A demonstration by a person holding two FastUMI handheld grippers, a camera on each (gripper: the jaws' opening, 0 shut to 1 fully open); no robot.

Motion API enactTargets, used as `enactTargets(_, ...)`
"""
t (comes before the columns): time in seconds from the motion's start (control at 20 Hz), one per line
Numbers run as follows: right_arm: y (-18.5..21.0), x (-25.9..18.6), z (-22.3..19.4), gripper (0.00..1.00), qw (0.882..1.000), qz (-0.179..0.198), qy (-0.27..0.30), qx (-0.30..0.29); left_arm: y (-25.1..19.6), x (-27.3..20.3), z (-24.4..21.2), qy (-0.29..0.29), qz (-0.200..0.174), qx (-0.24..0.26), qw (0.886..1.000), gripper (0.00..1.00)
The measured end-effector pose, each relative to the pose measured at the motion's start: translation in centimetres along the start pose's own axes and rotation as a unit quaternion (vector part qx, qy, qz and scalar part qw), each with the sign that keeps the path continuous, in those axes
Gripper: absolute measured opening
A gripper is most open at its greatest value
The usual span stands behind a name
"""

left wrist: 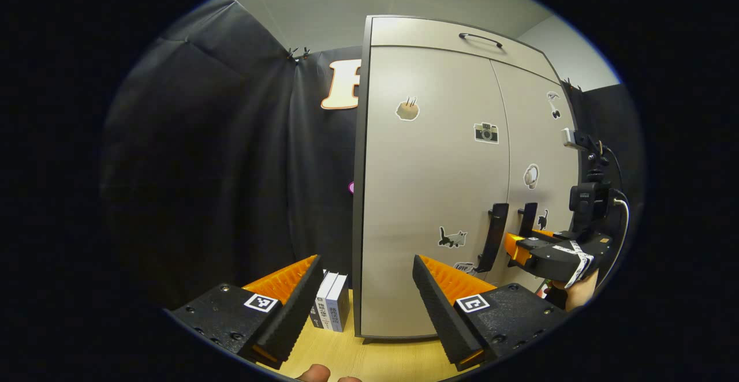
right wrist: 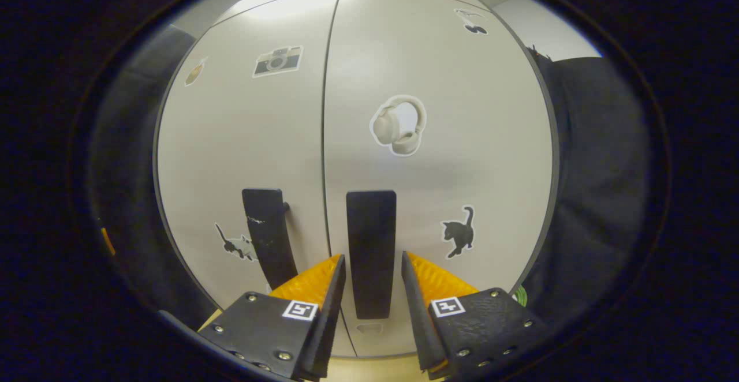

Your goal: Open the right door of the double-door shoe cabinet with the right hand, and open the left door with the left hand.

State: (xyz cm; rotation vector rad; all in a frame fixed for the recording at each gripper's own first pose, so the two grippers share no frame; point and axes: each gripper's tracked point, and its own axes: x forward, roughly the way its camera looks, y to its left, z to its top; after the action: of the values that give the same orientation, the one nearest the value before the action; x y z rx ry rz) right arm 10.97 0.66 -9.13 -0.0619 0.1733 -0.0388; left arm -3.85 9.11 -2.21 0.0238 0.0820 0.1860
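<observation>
Presently both doors shut: left door [left wrist: 430, 197], right door [right wrist: 439, 157]. Right gripper [right wrist: 372, 272] open, fingers either side of right door handle [right wrist: 371, 249], not visibly pressing. Left gripper [left wrist: 366, 281] wide open, empty, short of left door handle [left wrist: 493, 235].

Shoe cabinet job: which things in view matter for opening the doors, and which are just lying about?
Job: right door handle, straddled by open right gripper; left door handle; open left gripper, held back.

Lying about: books beside cabinet; door stickers; top drawer handle.
</observation>
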Motion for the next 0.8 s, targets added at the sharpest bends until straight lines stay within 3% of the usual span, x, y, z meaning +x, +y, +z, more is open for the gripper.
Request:
enactTargets(0.1, -0.1, -0.3, 0.6, 0.39, 1.000, -0.008, -0.016, -0.003, 0.4, 0.2, 0.0, 0.000, 0.005, -0.001, 1.000, 0.96)
enactTargets(0.2, -0.1, 0.0, 0.5, 0.39, 1.000, -0.009, -0.024, -0.013, 0.5, 0.4, -0.2, 0.003, 0.006, -0.004, 1.000, 0.96)
enactTargets(0.25, 0.0, -0.1, 0.6, 0.30, 1.000, -0.008, -0.022, -0.011, 0.6, 0.3, -0.2, 0.003, 0.007, -0.005, 1.000, 0.96)
enactTargets(0.35, -0.1, -0.3, 0.5, 0.25, 1.000, -0.003, -0.022, -0.009, 0.6, 0.2, -0.4, 0.005, 0.008, -0.007, 1.000, 0.96)
enactTargets(0.4, -0.1, -0.3, 0.6, 0.30, 1.000, 0.000, -0.030, -0.001, 0.6, 0.2, -0.5, 0.007, 0.009, -0.008, 1.000, 0.97)
enactTargets(0.45, 0.0, -0.1, 0.5, 0.22, 1.000, 0.003, -0.029, 0.002, 0.6, -0.1, -0.6, 0.009, 0.009, -0.009, 1.000, 0.97)
enactTargets(0.8, -0.1, -0.8, 0.4, 0.22, 0.999, 0.017, -0.028, 0.004, 0.6, -1.4, -1.0, 0.014, 0.013, -0.011, 1.000, 0.93)
